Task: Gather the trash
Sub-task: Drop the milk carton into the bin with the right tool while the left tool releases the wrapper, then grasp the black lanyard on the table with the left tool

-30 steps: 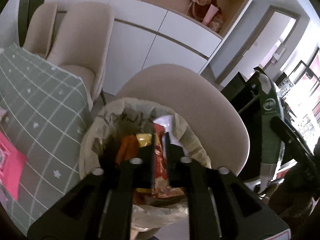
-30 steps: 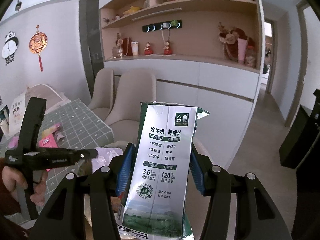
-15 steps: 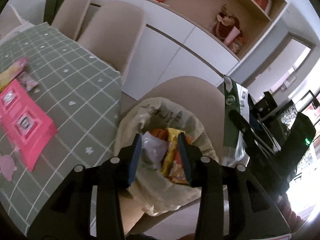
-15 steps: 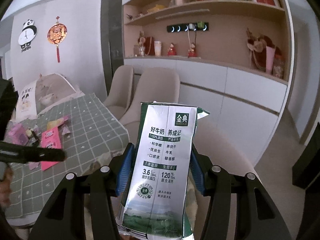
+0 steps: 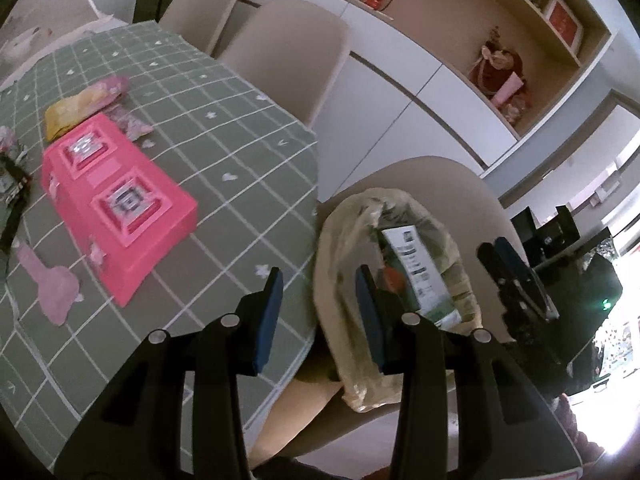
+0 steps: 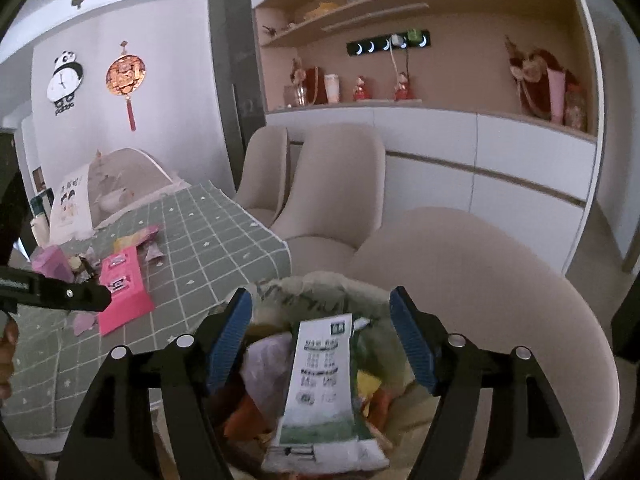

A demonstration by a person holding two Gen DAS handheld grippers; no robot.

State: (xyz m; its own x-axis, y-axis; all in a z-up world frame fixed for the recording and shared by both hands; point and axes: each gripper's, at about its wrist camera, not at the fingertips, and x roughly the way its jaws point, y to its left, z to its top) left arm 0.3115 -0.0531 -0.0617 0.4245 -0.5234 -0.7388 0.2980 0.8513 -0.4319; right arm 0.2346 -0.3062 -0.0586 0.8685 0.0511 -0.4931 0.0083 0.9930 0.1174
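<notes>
Now saw the right gripper [image 6: 320, 340] over the trash bag [image 6: 304, 292], jaws spreading wide, pads touching nothing. Found the milk carton [image 6: 324, 380] down in the bag between the blue pads, free of both, resting on orange and yellow wrappers [image 6: 372, 388]. Spotted the bag sitting on a beige chair [image 6: 500, 280] just beside the table [image 6: 192, 220].

Then looked from the left gripper [image 5: 318, 314]. Jaws part way apart, nothing between them. Pointed down at the table edge and the bag's near side. Saw the carton there too, deep in the bag.

Still more trash on the green checked cloth: a pink box [image 5: 116, 196], a yellow wrapper [image 5: 68, 116], pink scraps [image 5: 52, 284]. Noticed two more beige chairs [image 5: 288, 48] by the white cupboards [image 5: 400, 96].
</notes>
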